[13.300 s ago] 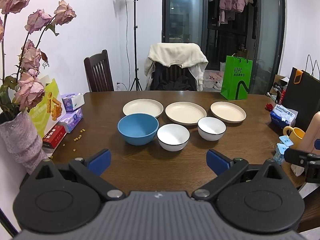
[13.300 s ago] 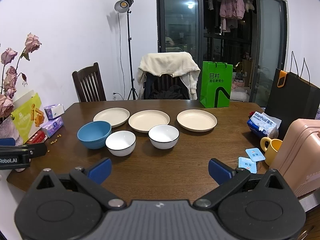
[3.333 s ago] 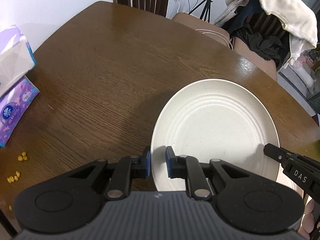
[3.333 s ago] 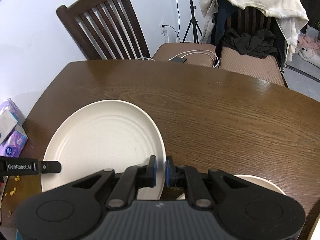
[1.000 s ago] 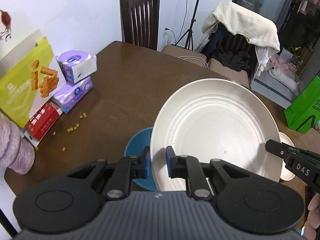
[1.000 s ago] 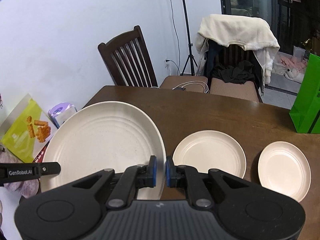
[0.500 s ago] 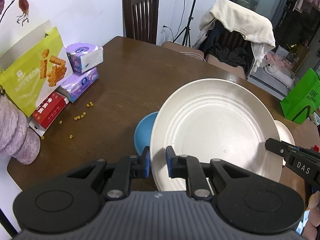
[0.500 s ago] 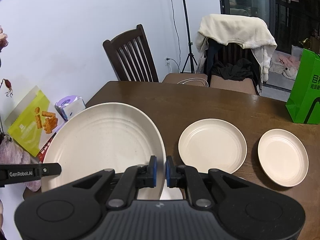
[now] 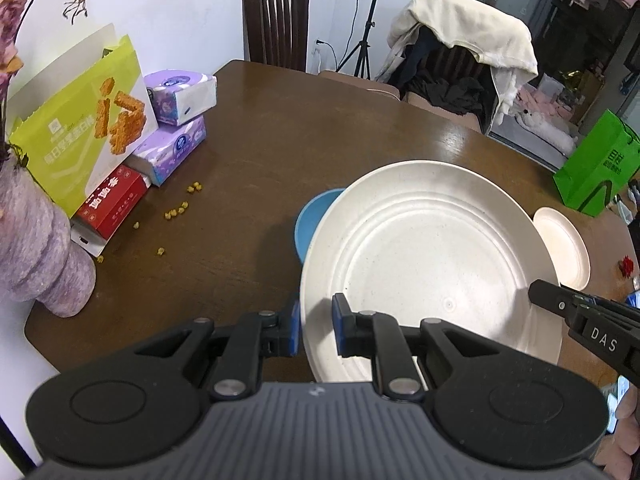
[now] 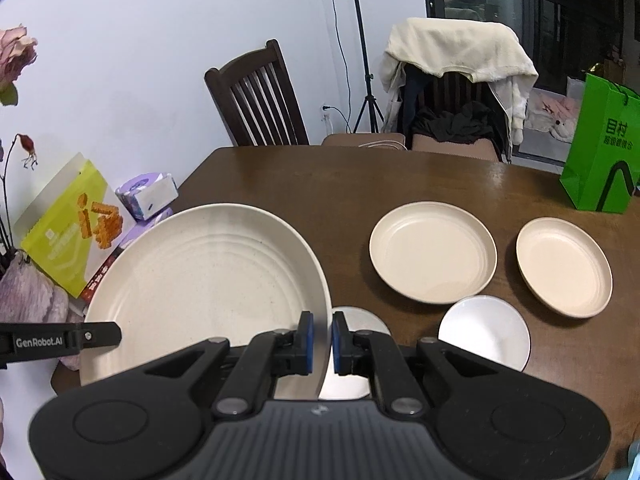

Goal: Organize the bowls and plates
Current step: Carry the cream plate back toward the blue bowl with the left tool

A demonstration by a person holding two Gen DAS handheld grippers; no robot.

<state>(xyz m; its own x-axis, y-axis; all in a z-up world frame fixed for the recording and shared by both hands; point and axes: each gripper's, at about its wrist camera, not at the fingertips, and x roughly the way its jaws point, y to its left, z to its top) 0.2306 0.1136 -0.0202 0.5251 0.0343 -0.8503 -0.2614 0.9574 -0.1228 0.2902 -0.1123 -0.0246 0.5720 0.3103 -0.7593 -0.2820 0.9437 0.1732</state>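
Above the bench (image 10: 400, 176), the large plate (image 10: 208, 276) is clamped by both jaws; it should be kept level and lowered onto the middle plate (image 10: 432, 252).

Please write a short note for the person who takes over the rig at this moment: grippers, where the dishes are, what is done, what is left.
Left gripper and right gripper: both shut on opposite rims of one cream plate, held above the table.
Two cream plates lie side by side, unstacked.
Blue bowl and two white bowls stand separately.
Done: one plate lifted.
Left: likely set it on another plate, stack the rest, nest bowls.
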